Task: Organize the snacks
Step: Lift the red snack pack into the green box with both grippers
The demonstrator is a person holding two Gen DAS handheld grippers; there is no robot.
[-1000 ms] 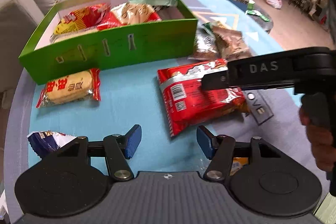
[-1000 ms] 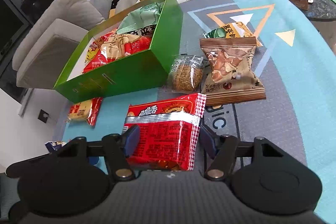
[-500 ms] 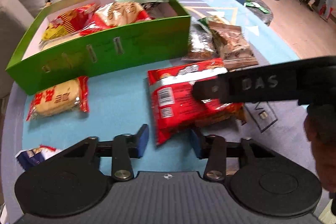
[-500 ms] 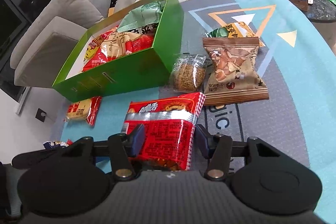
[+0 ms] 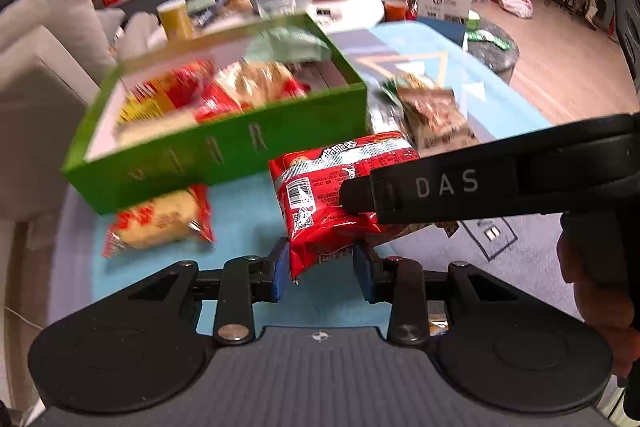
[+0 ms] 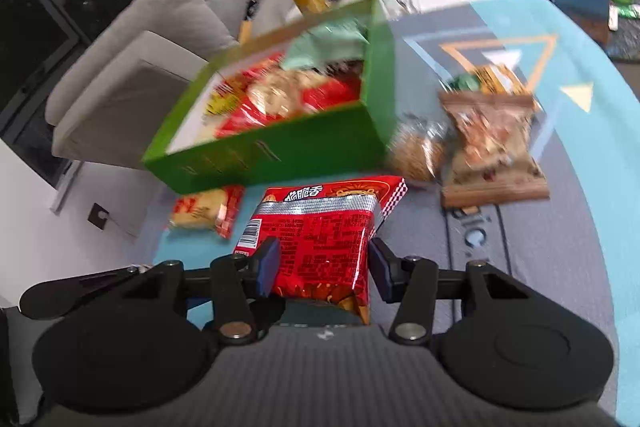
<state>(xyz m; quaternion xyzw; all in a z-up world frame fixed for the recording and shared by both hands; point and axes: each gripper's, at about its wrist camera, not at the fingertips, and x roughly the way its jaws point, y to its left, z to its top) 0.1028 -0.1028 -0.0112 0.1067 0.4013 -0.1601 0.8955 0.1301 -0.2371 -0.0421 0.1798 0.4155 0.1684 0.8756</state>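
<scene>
- Progress, judged: partway. Green cardboard box [image 5: 224,151], open-topped with white floor, already holds several packets; more lie loose on the blue-and-grey patterned table mat [image 5: 244,211].
- Task item now: red foil snack packet with barcode and silver band [image 5: 332,195], centre of left wrist view, lower centre of right wrist view [image 6: 320,239]. It looks raised off the mat, just in front of the box's near wall, not yet over the opening.
- Left gripper [image 5: 320,273]: blue pads closing on the packet's lower corner; both pads look in contact with the foil.
- Right gripper [image 6: 320,267]: pads pinched on the packet's near end, foil bulging between them. In the left wrist view it shows as a black bar [image 5: 480,183] entering from the right edge, with a hand [image 5: 596,267] at lower right.
- Count in box, blurred: about three red or red-yellow packets [image 6: 280,99] and one pale green packet [image 6: 328,43] at the far end. Exact number cannot be told.
- Count loose on the mat: one red-and-cream rice cracker packet [image 5: 160,223] left of the held one; one clear wrap with a round brown cake [image 6: 418,151] by the box's right corner; one brown nut pouch [image 6: 492,147] beside it; one yellow-green packet [image 6: 484,79] behind that.
- Left to do, judged: the held packet plus four loose ones still to go in.
</scene>
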